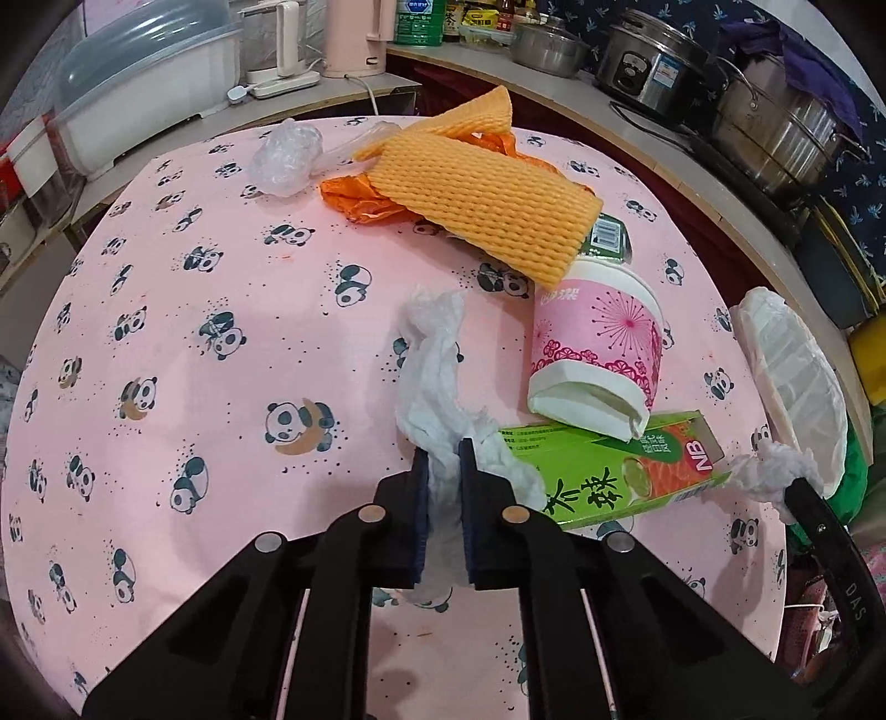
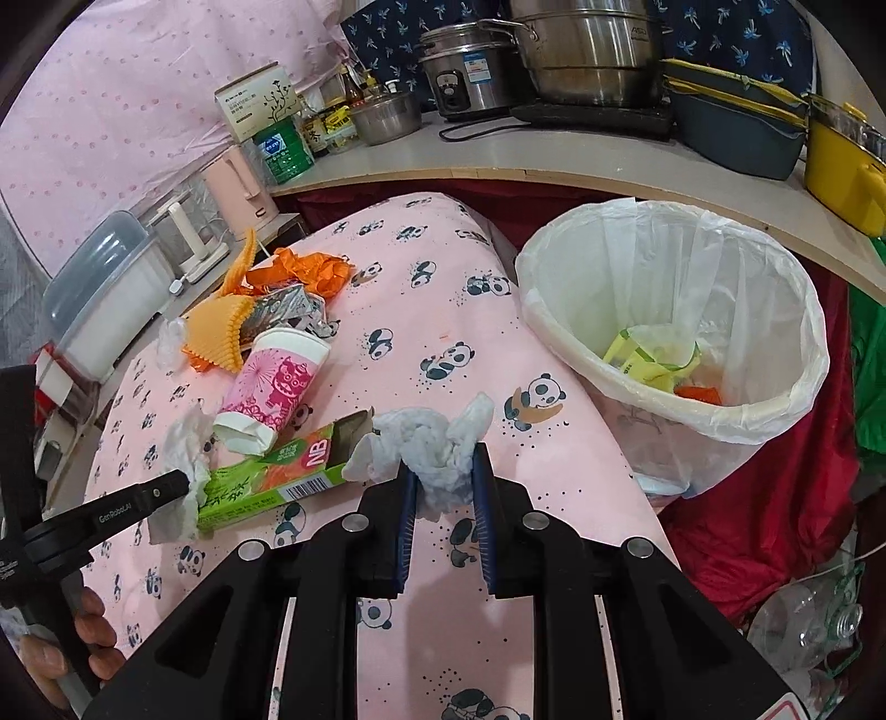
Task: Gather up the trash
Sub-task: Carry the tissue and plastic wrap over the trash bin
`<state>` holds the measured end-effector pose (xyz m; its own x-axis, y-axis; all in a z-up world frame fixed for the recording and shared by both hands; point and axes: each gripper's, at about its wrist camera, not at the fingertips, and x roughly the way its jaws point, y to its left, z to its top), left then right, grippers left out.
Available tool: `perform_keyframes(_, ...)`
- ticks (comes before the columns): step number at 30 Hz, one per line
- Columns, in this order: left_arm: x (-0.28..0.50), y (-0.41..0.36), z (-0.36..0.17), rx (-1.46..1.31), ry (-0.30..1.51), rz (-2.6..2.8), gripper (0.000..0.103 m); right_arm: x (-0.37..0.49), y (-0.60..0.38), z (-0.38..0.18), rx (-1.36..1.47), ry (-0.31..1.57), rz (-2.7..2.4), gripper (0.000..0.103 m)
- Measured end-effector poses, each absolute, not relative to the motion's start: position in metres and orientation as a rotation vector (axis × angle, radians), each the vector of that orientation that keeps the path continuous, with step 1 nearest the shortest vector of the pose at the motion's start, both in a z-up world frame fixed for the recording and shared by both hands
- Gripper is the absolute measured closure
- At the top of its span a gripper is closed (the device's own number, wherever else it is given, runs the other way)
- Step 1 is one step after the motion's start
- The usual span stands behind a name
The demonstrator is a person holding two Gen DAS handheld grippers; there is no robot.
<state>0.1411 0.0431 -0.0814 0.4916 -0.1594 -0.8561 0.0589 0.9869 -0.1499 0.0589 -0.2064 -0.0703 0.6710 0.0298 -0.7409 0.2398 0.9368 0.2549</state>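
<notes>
My left gripper is shut on a long crumpled white tissue on the pink panda tablecloth; it also shows in the right wrist view. My right gripper is shut on a wadded white tissue, held just left of the bin; it also shows in the left wrist view. The white-lined trash bin stands at the table's right edge with a few scraps inside. A green carton, a pink paper cup and orange foam netting lie on the table.
An orange plastic bag and a clear plastic wad lie at the table's far side. A shelf behind holds steel pots, a rice cooker and bottles. A white dish box stands far left. Red cloth hangs below the bin.
</notes>
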Motion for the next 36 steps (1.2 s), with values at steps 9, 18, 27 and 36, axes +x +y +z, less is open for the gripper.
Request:
perform_keyframes(9, 0.125, 0.045, -0.038, -0.116, 0.961, -0.166, 0.096, 0.056, -0.199, -0.037, 0.330, 0.755, -0.088, 0.085)
perform_keyframes(18, 0.119, 0.000, -0.008, -0.083, 0.904, -0.266, 0.096, 0.051, -0.219, -0.019, 0.341, 0.703, -0.116, 0.085)
perform_keyframes(27, 0.123, -0.080, -0.006, 0.002, 0.900, -0.393, 0.096, 0.043, -0.261, -0.018, 0.371, 0.678, -0.196, 0.085)
perform_keyframes(36, 0.128, -0.166, -0.019, 0.097, 0.922, -0.529, 0.096, 0.028, -0.317, -0.031, 0.428, 0.668, -0.308, 0.085)
